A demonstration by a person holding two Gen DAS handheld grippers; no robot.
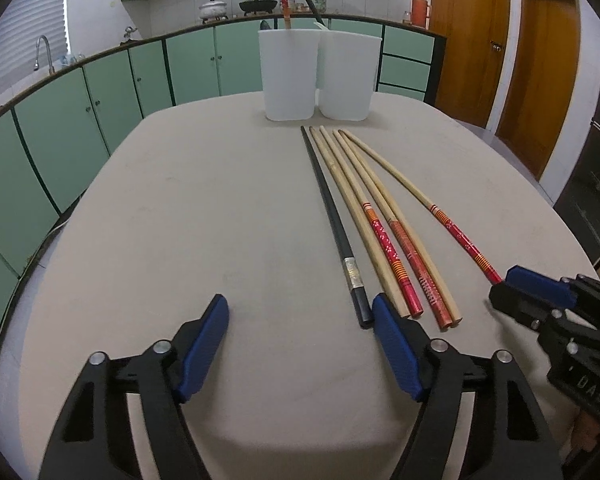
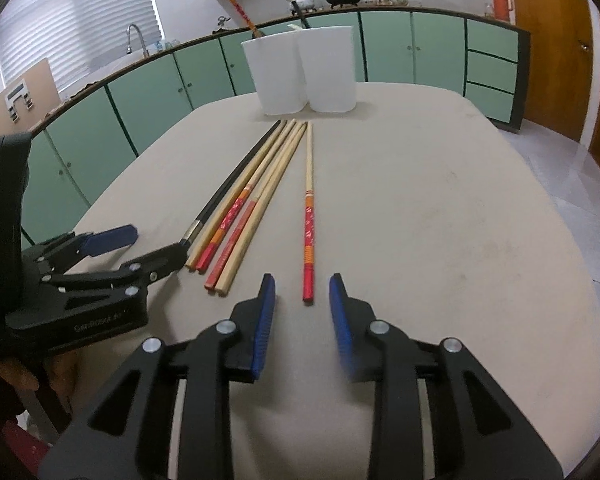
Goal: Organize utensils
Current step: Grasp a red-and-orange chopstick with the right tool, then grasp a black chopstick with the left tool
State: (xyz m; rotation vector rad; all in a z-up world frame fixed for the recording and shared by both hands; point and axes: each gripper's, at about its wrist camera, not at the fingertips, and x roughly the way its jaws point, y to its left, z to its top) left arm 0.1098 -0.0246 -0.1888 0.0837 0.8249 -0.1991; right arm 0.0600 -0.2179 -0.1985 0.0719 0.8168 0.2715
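Six long chopsticks lie on the beige oval tabletop (image 2: 440, 220), tips toward the far edge where two white translucent plastic cups (image 2: 300, 74) stand touching each other, each already holding a stick or so. Five lie bunched: a black lacquered chopstick with a silver band (image 1: 332, 224) on the left, then pale bamboo ones, two with red patterned handles. A sixth, the lone bamboo chopstick with a red-and-orange patterned handle (image 2: 309, 216), lies apart to the right of the bunch, its butt end nearest the near edge.

These should handle as light, stiff, thin rods — smooth and round enough to roll or twist in a pinch, the lacquered black one probably the slipperiest. The thicker handle end near the butt looks like the place to grip, square across the shaft.

The right gripper (image 2: 302, 312) has its blue-padded fingers moderately apart, holding nothing, with the lone chopstick's butt end just ahead of the gap between them. The left gripper (image 1: 300, 320) is spread wide and empty; its right pad sits against the near ends of the bunch — whether it touches the black stick cannot be told.
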